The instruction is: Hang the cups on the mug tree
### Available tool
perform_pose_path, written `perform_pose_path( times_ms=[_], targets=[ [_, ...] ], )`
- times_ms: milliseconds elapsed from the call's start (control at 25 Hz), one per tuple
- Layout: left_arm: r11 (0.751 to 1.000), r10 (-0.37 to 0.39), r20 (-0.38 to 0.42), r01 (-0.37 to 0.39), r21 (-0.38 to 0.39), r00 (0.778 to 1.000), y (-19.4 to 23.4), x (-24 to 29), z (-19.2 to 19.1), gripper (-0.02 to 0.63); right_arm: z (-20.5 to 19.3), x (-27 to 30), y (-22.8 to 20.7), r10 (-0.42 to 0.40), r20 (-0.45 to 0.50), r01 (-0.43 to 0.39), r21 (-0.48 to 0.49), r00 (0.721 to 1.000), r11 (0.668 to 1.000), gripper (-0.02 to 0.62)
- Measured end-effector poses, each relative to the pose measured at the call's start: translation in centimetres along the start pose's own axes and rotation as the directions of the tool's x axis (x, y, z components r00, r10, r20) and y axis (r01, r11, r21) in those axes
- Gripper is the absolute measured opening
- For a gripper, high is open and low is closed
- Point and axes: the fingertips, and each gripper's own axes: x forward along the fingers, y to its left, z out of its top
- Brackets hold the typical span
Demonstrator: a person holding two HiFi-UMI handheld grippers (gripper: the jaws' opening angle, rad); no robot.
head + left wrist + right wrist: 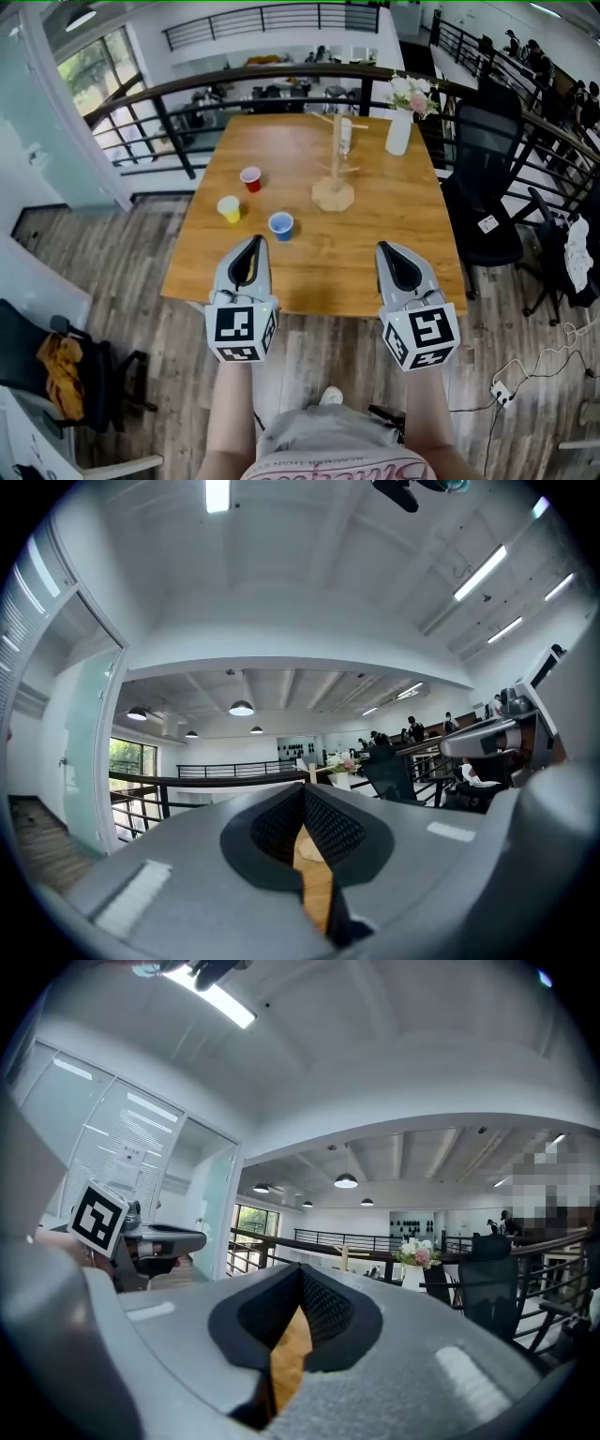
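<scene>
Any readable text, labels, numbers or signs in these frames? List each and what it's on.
Nothing reads clearly.
Pink lettering on the person's shirt: upside down and cut off by the frame edge, unreadable.
Marker cubes on the left gripper and right gripper: square patterns only, no words.
Print on the sheet on the glass wall: too small.
The white tag on the black office chair: too small.

A red cup, a yellow cup and a blue cup dot the honey-brown surface. The mug tree is pale wood.
</scene>
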Motion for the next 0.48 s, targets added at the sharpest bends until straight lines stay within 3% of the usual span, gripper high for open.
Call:
perform_pose_path(
  times_ms=[480],
  targets=[
    [1.0,0.004,-0.027,-0.004,-0.006,1.0,1.1,2.6,-1.2,0.011,-1.5,2.3,-1.0,0.002,-0.013,-0.001,0.027,1.0,1.0,0.002]
  ],
)
